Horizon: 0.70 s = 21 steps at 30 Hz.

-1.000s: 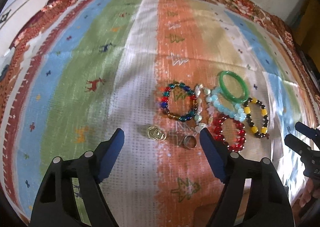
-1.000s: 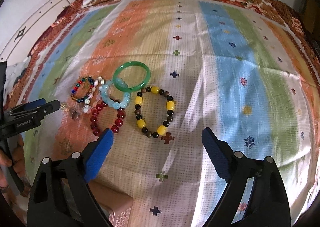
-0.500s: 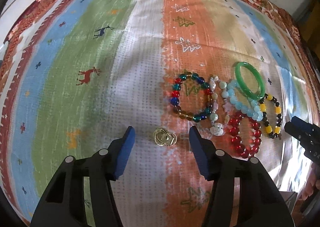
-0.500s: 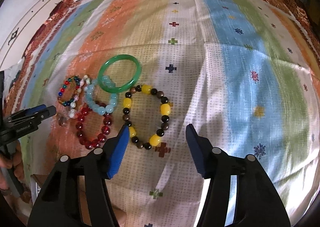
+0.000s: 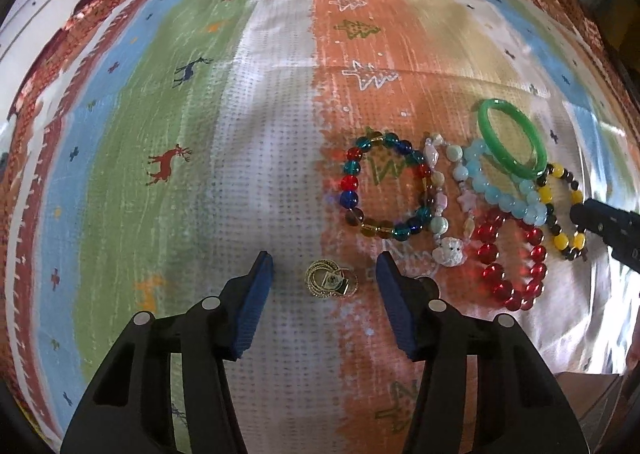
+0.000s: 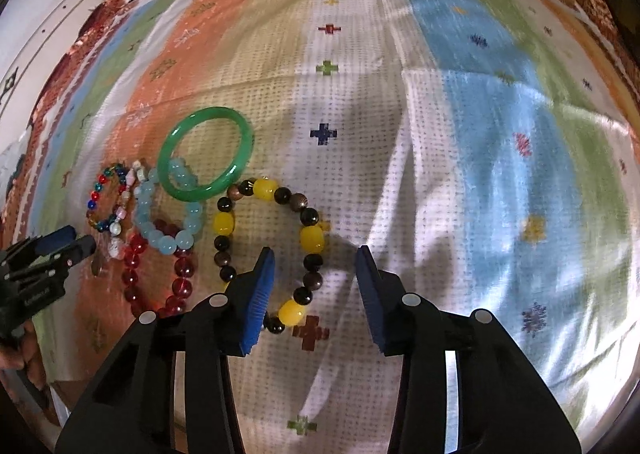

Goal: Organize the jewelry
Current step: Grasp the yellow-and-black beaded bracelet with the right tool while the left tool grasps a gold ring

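Several bracelets lie together on a striped cloth. In the left wrist view my left gripper (image 5: 325, 274) is open, its blue pads on either side of a small cluster of gold rings (image 5: 330, 284). To its right lie a multicoloured bead bracelet (image 5: 386, 190), a pastel charm bracelet (image 5: 448, 206), a red bead bracelet (image 5: 510, 262), a light blue bead bracelet (image 5: 504, 194) and a green bangle (image 5: 512, 142). In the right wrist view my right gripper (image 6: 315, 266) is open, its pads around the right side of the yellow and dark bead bracelet (image 6: 272, 250). The green bangle (image 6: 206, 154) lies beyond it.
The striped cloth (image 5: 200, 134) with small animal and tree patterns covers the whole surface, with a floral border at its far edge. A white cabinet (image 6: 48, 34) stands beyond the left edge. A brown box corner (image 5: 592, 406) shows at the near right.
Both grippers have moved down and forward toward the cloth and narrowed. The left now brackets the gold rings; the right now brackets the yellow and dark bracelet's right side.
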{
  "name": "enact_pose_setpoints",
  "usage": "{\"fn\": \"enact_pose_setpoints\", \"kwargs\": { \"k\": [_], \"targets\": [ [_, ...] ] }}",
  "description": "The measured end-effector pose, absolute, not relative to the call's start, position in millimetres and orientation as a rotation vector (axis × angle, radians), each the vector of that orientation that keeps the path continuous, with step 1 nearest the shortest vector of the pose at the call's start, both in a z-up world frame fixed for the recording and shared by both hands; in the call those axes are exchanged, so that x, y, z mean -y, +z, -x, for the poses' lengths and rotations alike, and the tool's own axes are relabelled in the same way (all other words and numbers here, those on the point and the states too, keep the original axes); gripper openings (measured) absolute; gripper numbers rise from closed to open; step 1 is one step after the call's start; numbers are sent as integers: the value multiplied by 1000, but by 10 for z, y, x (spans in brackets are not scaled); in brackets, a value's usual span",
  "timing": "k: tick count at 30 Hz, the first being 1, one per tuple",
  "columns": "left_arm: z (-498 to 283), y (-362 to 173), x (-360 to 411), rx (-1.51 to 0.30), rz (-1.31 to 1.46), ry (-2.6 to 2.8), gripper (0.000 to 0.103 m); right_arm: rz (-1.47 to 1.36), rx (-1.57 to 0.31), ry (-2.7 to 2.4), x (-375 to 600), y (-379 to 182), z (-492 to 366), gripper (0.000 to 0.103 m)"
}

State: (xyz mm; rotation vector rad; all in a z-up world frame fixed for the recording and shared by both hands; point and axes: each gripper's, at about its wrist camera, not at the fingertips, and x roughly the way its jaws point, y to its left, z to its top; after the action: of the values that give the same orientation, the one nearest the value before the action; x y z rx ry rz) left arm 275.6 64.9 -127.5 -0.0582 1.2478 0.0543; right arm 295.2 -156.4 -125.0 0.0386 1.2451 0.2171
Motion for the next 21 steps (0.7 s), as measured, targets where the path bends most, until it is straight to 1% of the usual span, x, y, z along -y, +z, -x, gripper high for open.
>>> {"fn": "enact_pose_setpoints", "kwargs": {
  "k": [2,3,6,9,11,12,13,14,15,21],
  "targets": [
    [-2752,-1276,-632,-1252,49,50,49,-22,-1252,210,1538,-1274,-2963,42],
    [-2749,-1275,-634,-1254,50,49,46,-9,-1254,206,1521,-1278,-2965,41],
    [-2752,-1276,-664,-1260,61,53,40,-24,-1265,200,1537,-1292,-2981,37],
    [-2746,-1290,-675,-1258,61,51,39,-29,-1268,214,1541,-1313,-3005,35],
    [-2743,-1289,-676,-1257,61,52,38,-15,-1264,220,1530,-1312,-2991,29],
    [-2746,-1289,-681,-1258,63,53,34,-20,-1265,222,1535,-1314,-2990,26],
    [-2748,-1286,-691,-1261,72,51,31,-23,-1267,228,1537,-1314,-2994,19],
    [-2750,-1279,-695,-1264,79,49,23,-22,-1269,232,1540,-1315,-2988,11],
    [-2752,-1273,-701,-1266,87,46,21,-21,-1270,234,1541,-1319,-2989,11],
    [-2743,-1261,-739,-1265,119,35,20,-8,-1256,241,1527,-1270,-2915,10]
  ]
}}
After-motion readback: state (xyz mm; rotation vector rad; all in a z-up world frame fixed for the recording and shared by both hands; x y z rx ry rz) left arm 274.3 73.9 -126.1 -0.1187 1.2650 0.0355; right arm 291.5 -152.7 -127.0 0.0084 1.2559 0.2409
